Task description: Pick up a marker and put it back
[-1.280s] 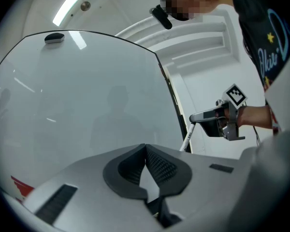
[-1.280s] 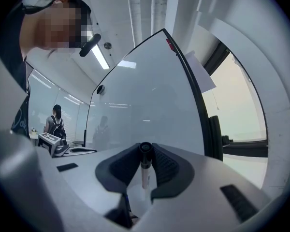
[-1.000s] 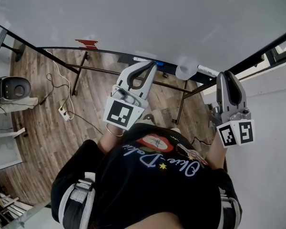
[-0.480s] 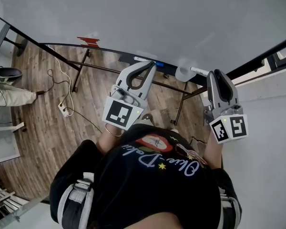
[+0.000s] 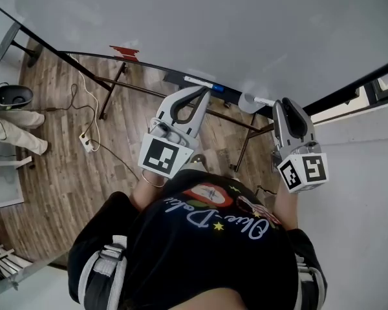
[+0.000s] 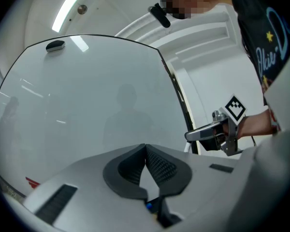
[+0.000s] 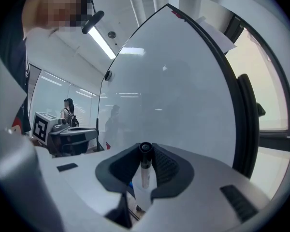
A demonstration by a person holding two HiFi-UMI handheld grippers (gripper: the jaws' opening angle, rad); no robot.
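Marker (image 7: 145, 170) gripped between the jaws of the right gripper (image 5: 282, 105), low in the middle of the right gripper view, whiteboard (image 5: 213, 24) seen behind it, left gripper (image 6: 145, 150) clenched on nothing, jaw tips pressed together, near the head view's centre.

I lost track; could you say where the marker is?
The marker is clamped in the right gripper, at the head view's right, by the whiteboard's lower edge.
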